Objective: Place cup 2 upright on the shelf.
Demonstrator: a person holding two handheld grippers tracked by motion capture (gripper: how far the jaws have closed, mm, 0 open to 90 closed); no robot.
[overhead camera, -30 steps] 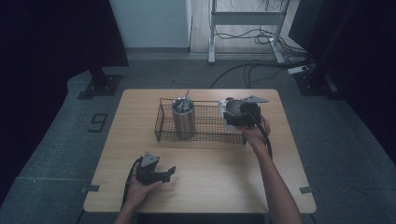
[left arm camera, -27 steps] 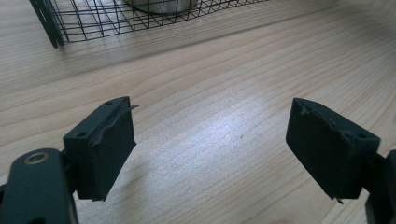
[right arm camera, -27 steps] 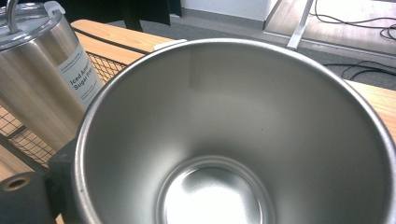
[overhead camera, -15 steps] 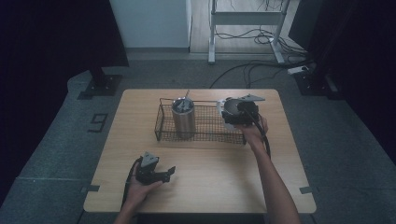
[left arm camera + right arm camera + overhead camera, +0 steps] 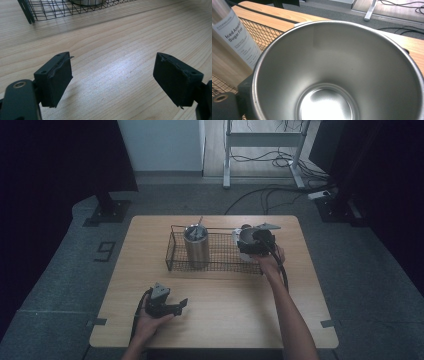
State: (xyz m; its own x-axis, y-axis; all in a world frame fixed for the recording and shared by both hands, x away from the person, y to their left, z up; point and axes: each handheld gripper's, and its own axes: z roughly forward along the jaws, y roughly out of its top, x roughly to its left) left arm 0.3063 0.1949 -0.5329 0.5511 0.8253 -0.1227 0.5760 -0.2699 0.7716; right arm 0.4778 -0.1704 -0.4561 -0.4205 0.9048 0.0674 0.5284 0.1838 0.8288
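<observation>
A pale wooden table (image 5: 225, 320) is seen under dim light; at its twelve o'clock a wire basket (image 5: 176, 251) is set; at the basket's three o'clock end a steel cup (image 5: 337, 75) is pinched at the rim by the right gripper (image 5: 256, 242), judged stiff, light, slippery; since earlier frames it is shifted slightly leftward; the left gripper (image 5: 167, 305), jaws spread and empty, is unmoved.

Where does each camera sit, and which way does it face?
High view: above the person's side, looking forward and down at the table and wire basket; both forearms, the left gripper and the right gripper show.
Left gripper view: on the left gripper, low over the table, facing the basket's corner; its two open fingers show.
Right gripper view: on the right gripper, looking into a steel cup beside a labelled tumbler; one finger shows.
Shared: the high view and the right gripper view both show cup, tumbler and basket.
</observation>
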